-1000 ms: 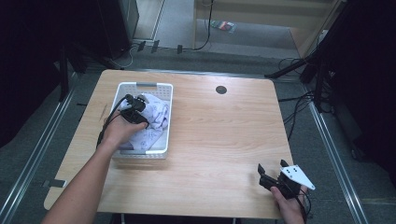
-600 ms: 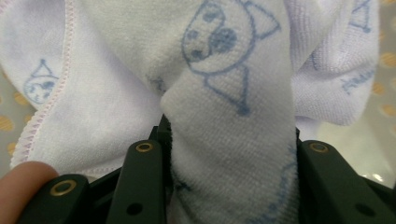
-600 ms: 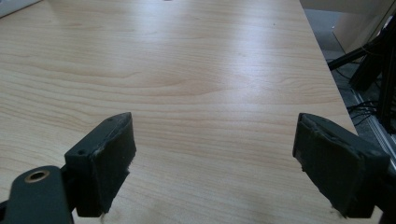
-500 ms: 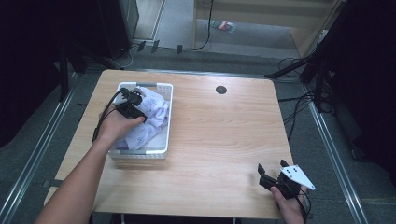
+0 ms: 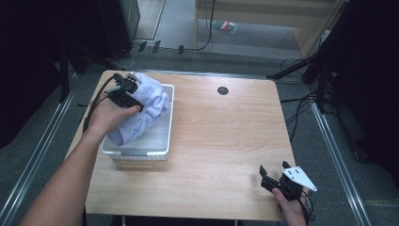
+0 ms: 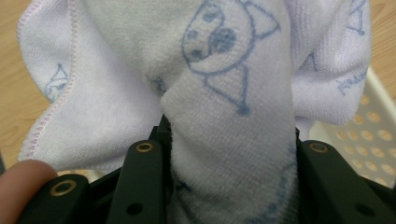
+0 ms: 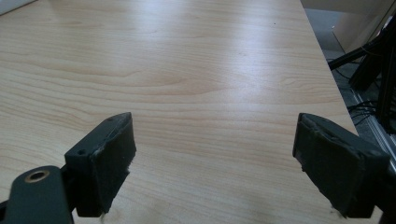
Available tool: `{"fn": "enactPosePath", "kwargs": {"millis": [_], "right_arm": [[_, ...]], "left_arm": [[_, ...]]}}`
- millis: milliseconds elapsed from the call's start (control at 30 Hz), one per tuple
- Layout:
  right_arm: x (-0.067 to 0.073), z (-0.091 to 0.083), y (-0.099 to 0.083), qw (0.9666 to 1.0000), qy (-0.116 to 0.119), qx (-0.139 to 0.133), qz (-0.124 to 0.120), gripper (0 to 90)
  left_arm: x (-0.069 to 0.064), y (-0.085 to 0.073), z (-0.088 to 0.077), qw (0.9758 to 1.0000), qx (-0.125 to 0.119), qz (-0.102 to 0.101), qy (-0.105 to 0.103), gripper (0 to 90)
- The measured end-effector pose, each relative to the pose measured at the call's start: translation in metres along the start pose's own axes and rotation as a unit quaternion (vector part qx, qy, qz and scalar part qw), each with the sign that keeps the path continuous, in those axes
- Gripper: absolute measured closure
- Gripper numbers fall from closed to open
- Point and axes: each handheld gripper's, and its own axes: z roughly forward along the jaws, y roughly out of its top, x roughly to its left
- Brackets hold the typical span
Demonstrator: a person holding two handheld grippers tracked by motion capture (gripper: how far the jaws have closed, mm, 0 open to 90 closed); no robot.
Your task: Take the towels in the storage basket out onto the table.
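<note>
Left gripper (image 5: pixel 126 89): I have it clamped on the towel (image 5: pixel 141 113), above the basket (image 5: pixel 136 153)
Right gripper (image 5: pixel 273 181): mine, jaws wide apart, holding nothing, over the table (image 5: pixel 221 136)

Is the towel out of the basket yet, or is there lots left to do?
Partly. The left gripper is shut on the white towel with blue drawings and holds it lifted, but its lower end hangs inside the white plastic basket. Left, probably: clearing the rim and setting it on the wooden table. The right gripper waits open.
</note>
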Motion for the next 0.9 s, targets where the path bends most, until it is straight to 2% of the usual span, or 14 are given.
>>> {"fn": "enactPosePath", "kwargs": {"millis": [67,267,400,467,900], "right_arm": [[0.000,0.000,0.000,1.0000,0.000,0.000,0.000,13.4],[0.000,0.000,0.000,1.0000,-0.001,0.001,0.000,13.4],[0.000,0.000,0.000,1.0000,0.001,-0.002,0.000,13.2],[0.000,0.000,0.000,1.0000,0.001,-0.002,0.000,13.1],[0.000,0.000,0.000,1.0000,0.001,0.000,0.001,13.0]], "left_arm": [[-0.001,0.006,-0.012,0.9999,-0.004,0.008,0.005,60.5],[-0.005,0.017,-0.031,0.9998,-0.017,0.012,0.002,60.4],[-0.010,0.021,-0.034,0.9997,-0.020,0.013,0.001,60.3],[-0.013,0.023,-0.036,0.9996,-0.017,0.021,0.001,60.3],[-0.052,0.038,-0.035,0.9984,-0.024,0.048,-0.015,59.9]]}}
